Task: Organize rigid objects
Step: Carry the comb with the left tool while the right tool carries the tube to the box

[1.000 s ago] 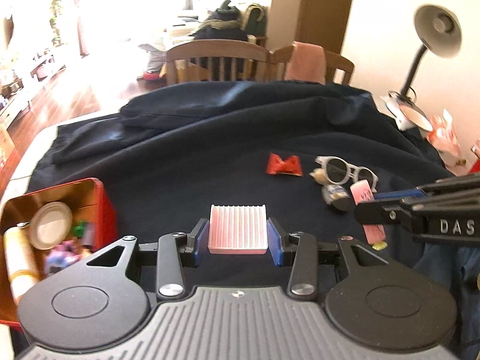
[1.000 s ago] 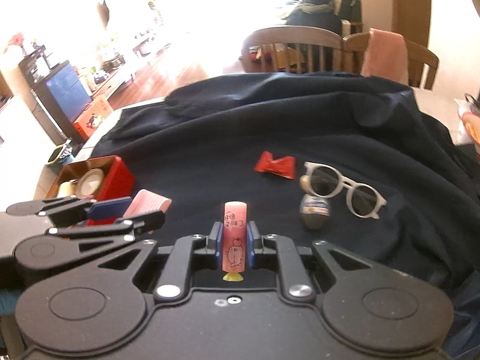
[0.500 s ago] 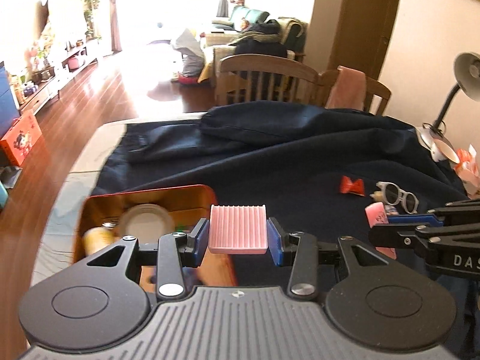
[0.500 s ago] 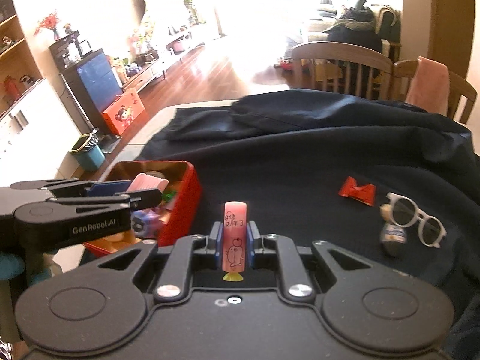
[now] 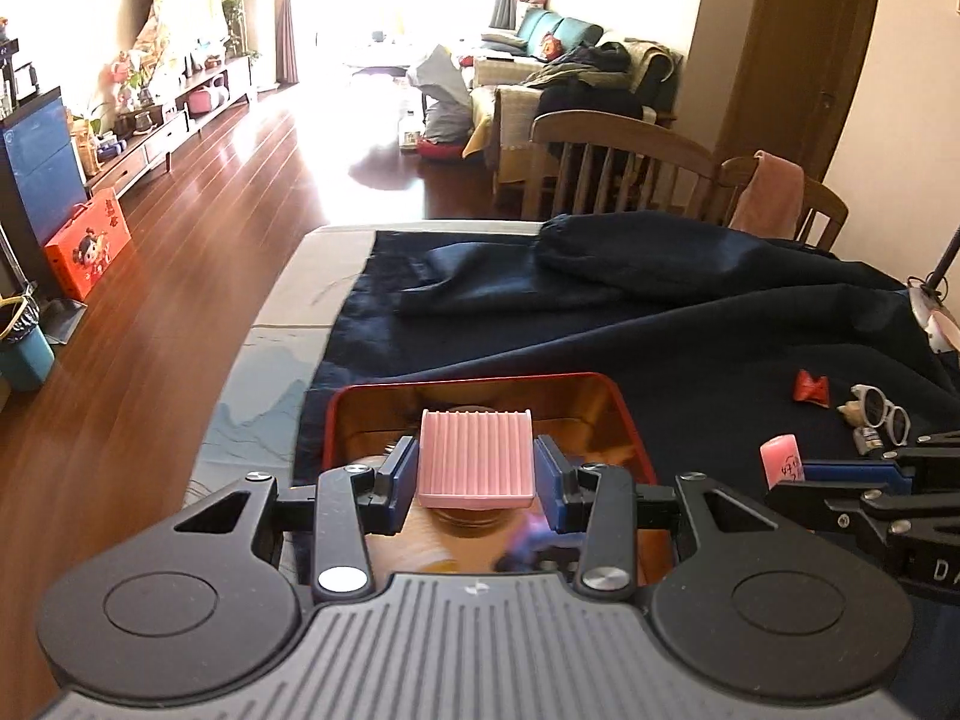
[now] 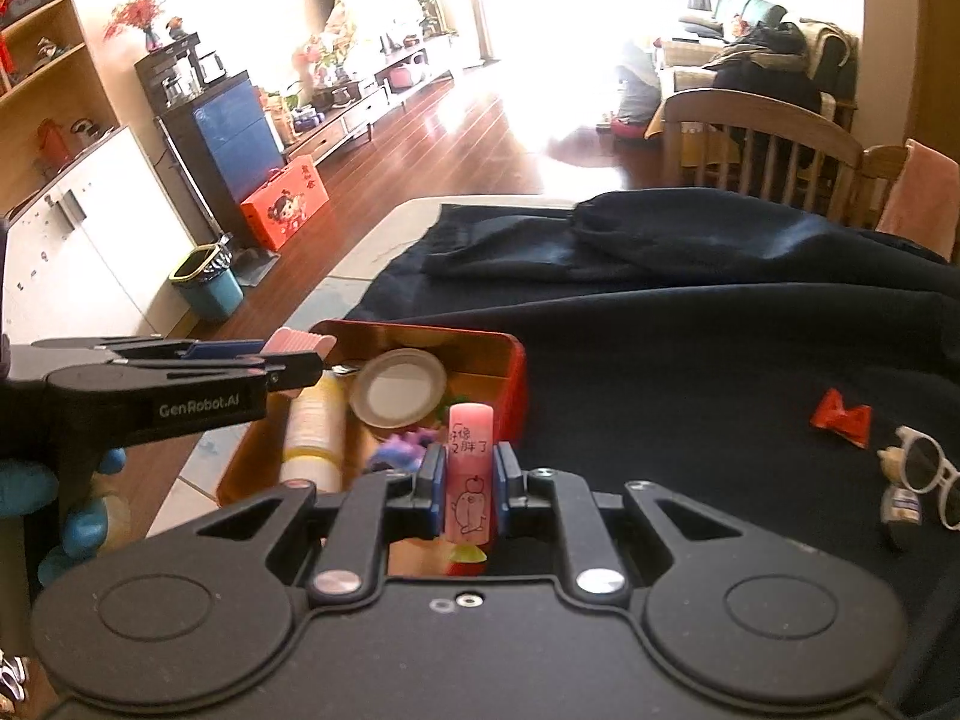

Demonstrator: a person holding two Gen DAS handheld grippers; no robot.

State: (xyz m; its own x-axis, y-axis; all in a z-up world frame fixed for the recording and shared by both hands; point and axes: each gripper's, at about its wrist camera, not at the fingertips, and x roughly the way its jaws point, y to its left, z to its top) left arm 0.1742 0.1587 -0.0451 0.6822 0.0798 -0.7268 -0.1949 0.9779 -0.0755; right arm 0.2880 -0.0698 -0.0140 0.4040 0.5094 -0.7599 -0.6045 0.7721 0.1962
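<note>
The table (image 5: 282,306) carries a dark blue cloth (image 5: 690,330) that leaves its left edge bare. A red tin (image 6: 510,384) sits on the cloth near that left edge. Inside it lie a white round lid (image 6: 399,387), a pale yellow-capped bottle (image 6: 312,438) and small purple and green pieces too blurred to identify. Well apart, toward the right edge of the cloth, lie a red bow-shaped piece (image 6: 840,417), white sunglasses (image 6: 927,474) and a small dark object just beside them.

The left gripper (image 5: 474,468) is clamped on a pink ribbed block (image 5: 476,459), partly open to the block's width, above the tin. The right gripper (image 6: 471,480) is nearly closed on an upright pink cylinder (image 6: 471,474) bearing cartoon drawings, over the tin's near right corner. A blue-gloved hand (image 6: 78,516) carries the left tool.

Against the earlier frames: both grippers were over the middle of the cloth, the tin off to the left; both are now at the tin. Grip on each item is unchanged. The loose items on the cloth have kept their places.
</note>
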